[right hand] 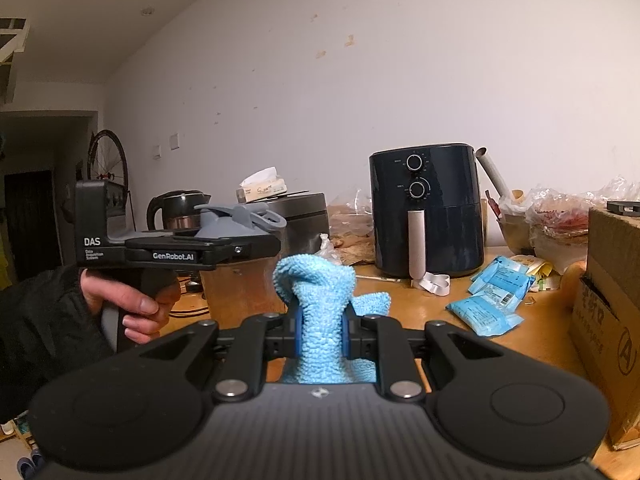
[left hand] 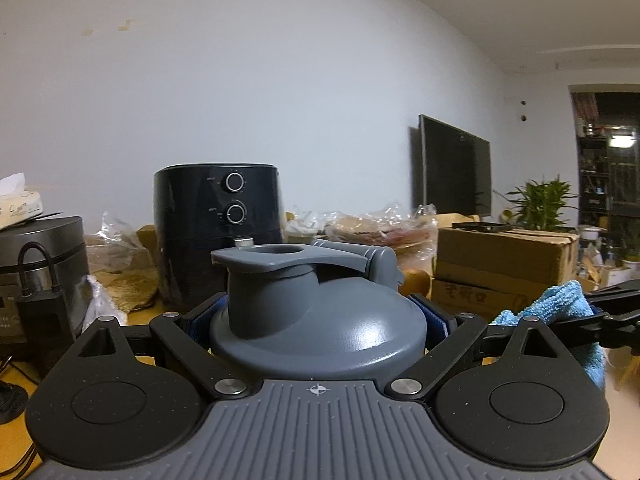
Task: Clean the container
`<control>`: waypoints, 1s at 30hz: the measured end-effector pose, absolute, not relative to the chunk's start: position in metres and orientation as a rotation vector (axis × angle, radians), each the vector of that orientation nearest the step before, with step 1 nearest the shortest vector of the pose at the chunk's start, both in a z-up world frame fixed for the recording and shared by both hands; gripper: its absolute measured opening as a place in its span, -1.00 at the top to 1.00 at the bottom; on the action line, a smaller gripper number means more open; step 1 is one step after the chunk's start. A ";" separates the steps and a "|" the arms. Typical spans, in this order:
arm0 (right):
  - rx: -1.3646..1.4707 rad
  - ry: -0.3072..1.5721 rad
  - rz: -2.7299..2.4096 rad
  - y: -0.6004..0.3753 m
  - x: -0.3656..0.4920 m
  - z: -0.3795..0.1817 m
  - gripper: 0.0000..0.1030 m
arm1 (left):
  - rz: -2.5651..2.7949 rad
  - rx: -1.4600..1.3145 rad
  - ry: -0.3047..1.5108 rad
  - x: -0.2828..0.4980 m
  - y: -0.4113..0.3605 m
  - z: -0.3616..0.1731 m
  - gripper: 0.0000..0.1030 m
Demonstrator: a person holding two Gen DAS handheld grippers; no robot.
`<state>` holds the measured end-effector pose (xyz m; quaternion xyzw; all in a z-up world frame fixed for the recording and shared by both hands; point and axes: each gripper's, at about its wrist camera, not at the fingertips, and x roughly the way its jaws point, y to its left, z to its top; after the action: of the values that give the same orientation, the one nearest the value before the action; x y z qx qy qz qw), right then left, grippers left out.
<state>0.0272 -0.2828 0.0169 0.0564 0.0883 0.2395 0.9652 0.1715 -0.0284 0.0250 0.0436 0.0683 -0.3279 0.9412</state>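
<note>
My left gripper (left hand: 318, 316) is shut on a container with a grey lid (left hand: 320, 320); the lid has a raised spout cap and a loop handle. In the right wrist view the same container (right hand: 236, 280) shows a translucent brownish body under the grey lid, held upright above the wooden table by the left gripper (right hand: 240, 248) in a person's hand (right hand: 136, 304). My right gripper (right hand: 320, 332) is shut on a light blue microfibre cloth (right hand: 320, 304), bunched between the blue pads. The cloth (left hand: 560, 308) lies just right of the container, apart from it.
A black air fryer (right hand: 426, 208) stands on the wooden table (right hand: 420, 308) against the wall. A rice cooker (right hand: 300, 216), a kettle (right hand: 176, 210), blue packets (right hand: 488, 300), plastic bags and cardboard boxes (right hand: 608, 308) crowd the table. A dark screen (left hand: 454, 166) leans at the far end.
</note>
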 end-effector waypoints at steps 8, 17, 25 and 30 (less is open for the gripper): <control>0.113 0.177 0.492 -0.282 0.029 0.017 0.72 | -0.719 0.096 0.137 0.176 -0.025 0.024 -0.85; 0.110 0.180 0.502 -0.279 0.028 0.016 0.72 | -0.739 0.102 0.132 0.178 -0.024 0.024 -0.85; 0.107 0.186 0.504 -0.277 0.027 0.014 0.72 | -0.737 0.100 0.131 0.178 -0.024 0.024 -0.85; 0.109 0.191 0.502 -0.277 0.028 0.013 0.72 | -0.736 0.100 0.126 0.178 -0.024 0.023 -0.85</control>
<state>0.0285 -0.2771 0.0130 0.0540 0.0944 0.2477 0.9627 0.1779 -0.0237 0.0231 0.0486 0.0617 -0.3596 0.9298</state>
